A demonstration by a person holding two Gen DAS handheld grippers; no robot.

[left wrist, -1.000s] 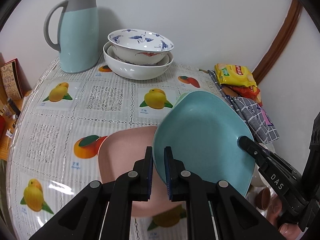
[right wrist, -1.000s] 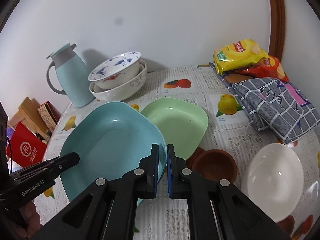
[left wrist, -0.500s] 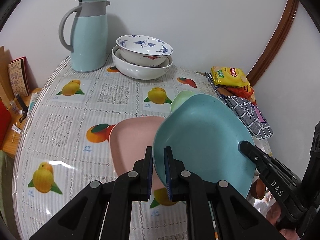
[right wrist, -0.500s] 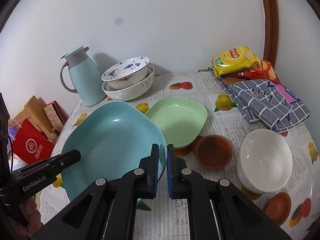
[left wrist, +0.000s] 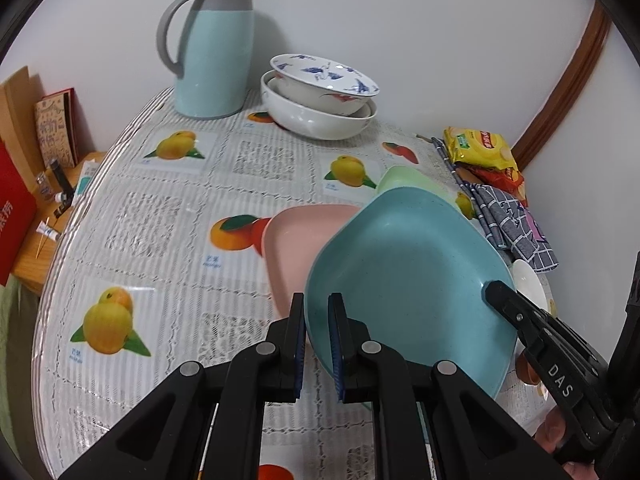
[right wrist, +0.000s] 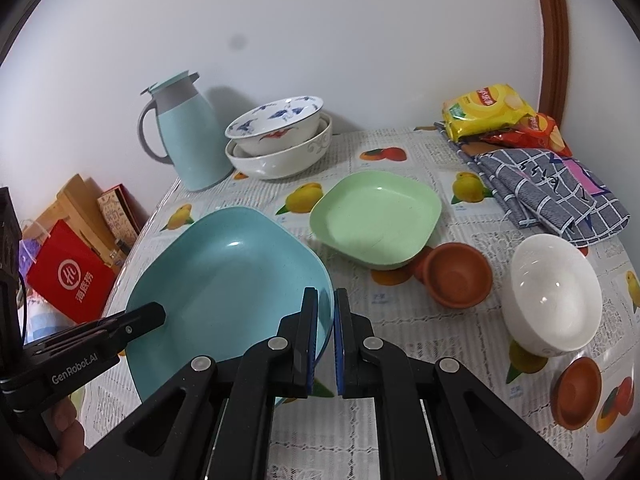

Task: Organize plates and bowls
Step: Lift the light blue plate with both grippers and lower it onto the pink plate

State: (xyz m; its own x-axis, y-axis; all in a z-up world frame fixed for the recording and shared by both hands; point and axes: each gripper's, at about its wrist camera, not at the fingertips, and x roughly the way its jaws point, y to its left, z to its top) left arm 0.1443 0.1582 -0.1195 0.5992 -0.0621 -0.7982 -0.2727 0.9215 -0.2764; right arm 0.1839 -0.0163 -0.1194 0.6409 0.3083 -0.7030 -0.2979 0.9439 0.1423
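A large blue plate [left wrist: 408, 276] hangs tilted above the table, held by both grippers. My left gripper [left wrist: 316, 320] is shut on its near left rim. My right gripper [right wrist: 326, 320] is shut on the opposite rim, and its fingertips [left wrist: 496, 292] show in the left wrist view. A pink plate [left wrist: 296, 240] lies on the table partly under the blue plate [right wrist: 228, 280]. Further right rest a green plate [right wrist: 376, 216], a white bowl [right wrist: 552, 292] and two small brown bowls [right wrist: 458, 274]. Two large bowls [right wrist: 280, 140] are stacked at the back.
A pale blue jug [left wrist: 212, 48] stands at the back left near the wall. Snack bags [right wrist: 488, 110] and a checked cloth [right wrist: 548, 188] lie at the back right. Boxes and a red bag [right wrist: 68, 276] sit beyond the table's left edge.
Both grippers have carried the blue plate back toward the table's near side, so the jug, bowls and other plates look farther away. Both grips are unchanged.
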